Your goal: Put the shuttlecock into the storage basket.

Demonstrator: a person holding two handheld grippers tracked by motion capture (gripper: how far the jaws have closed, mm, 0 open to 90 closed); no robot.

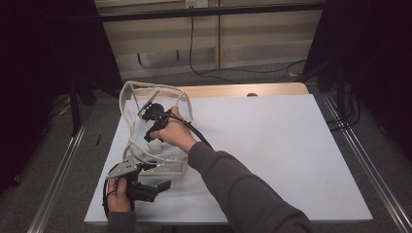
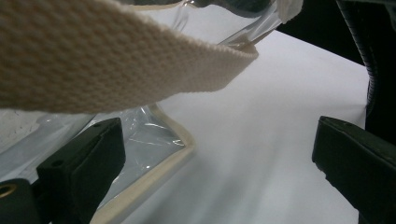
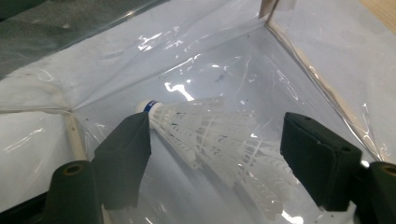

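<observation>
In the high view, a clear plastic bag [image 1: 158, 126] with cream edging stands open on the left part of the white table [image 1: 272, 155]. The right gripper [image 1: 151, 138] reaches down into the bag's mouth from the near right. The left gripper [image 1: 154, 167] lies low at the bag's near left corner, its tips at the bag's cream trim; whether they touch it is hard to tell from here.

In the left gripper view, the jaws stand wide apart with bare table between them. The bag's cream-edged corner [image 2: 154, 140] lies beside the left jaw, and a woven cream strap [image 2: 107, 60] hangs across the top, close to the lens.

In the right gripper view, a white shuttlecock [image 3: 210, 140] lies on its side on the bag's clear floor [image 3: 224, 60], between the jaws. Its long axis runs diagonally: the cork, ringed by a blue band, points to the far left, and the skirt flares to the near right. The jaws are apart; the left pad sits against the shuttlecock near the cork, and the right pad stands clear of the skirt. No readable writing shows.
</observation>
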